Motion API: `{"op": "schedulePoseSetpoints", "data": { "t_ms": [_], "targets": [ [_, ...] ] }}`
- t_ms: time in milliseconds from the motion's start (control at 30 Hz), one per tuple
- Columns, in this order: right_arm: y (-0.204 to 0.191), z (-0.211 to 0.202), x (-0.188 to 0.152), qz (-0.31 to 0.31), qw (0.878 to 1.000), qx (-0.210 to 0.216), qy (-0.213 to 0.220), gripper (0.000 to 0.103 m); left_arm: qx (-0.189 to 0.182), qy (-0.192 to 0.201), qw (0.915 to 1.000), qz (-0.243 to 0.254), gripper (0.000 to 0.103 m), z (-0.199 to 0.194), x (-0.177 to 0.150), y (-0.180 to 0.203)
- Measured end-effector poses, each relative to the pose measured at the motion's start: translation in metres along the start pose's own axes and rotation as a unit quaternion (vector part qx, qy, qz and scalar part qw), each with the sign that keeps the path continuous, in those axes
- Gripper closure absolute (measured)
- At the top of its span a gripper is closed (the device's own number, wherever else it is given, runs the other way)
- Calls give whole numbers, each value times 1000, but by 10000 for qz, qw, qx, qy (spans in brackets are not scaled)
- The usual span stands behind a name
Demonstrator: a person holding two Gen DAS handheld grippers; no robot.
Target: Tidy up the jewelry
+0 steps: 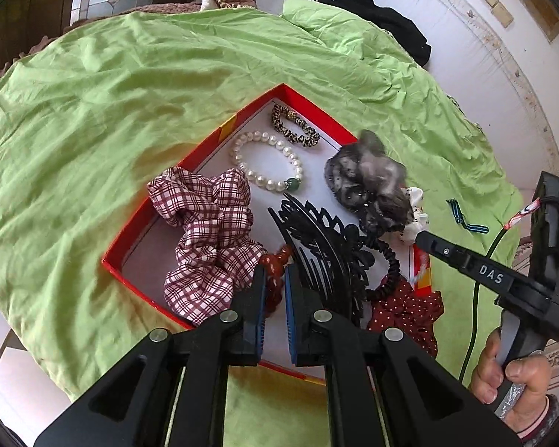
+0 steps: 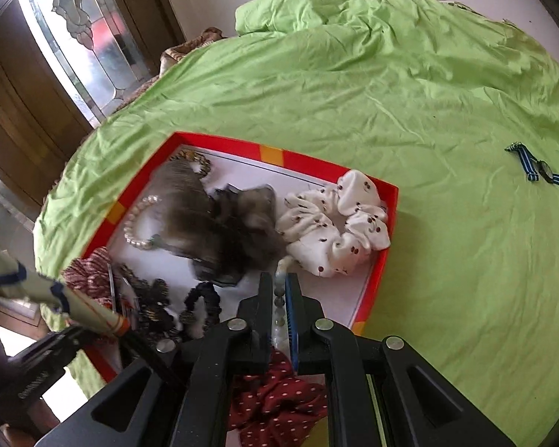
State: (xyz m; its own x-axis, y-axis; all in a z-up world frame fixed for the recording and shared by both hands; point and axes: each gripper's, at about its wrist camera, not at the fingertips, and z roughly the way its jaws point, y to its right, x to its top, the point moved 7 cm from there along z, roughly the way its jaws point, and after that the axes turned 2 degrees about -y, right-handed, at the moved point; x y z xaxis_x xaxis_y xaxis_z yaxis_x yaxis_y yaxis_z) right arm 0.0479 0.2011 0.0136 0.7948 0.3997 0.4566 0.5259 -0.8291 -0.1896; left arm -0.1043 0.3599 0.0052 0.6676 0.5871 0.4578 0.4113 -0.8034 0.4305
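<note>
Now the grey mesh scrunchie (image 1: 369, 178), blurred in mid-air, hangs over the red box (image 1: 220, 138), just above its white floor beside the pearl bracelet (image 1: 268, 162). It dangles ahead of the right gripper (image 2: 278, 290), whose jaws look pinched on something beaded. Left gripper (image 1: 275, 279) hovers slightly parted, empty, at the box's near edge.
</note>
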Motion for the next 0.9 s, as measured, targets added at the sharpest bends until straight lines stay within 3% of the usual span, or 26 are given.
{"op": "schedulePoseSetpoints", "data": {
  "t_ms": [133,167,333,600,900],
  "targets": [
    [2,-3,1,4,10000,1,43,61,82,140,9998,132,95,-10,-2,6],
    [2,-8,1,-5,9999,-19,114,59,114,191,9996,183,91,-14,-3,9],
    [4,-18,0,-41,9998,-27,200,59,213,490,9981,301,64,-38,-3,17],
    [6,-18,-20,28,10000,-11,47,59,356,709,9963,327,54,-62,-7,19],
    [-20,-41,-67,-492,9987,2,90,59,683,1060,9918,226,51,-87,-7,5]
  ]
}}
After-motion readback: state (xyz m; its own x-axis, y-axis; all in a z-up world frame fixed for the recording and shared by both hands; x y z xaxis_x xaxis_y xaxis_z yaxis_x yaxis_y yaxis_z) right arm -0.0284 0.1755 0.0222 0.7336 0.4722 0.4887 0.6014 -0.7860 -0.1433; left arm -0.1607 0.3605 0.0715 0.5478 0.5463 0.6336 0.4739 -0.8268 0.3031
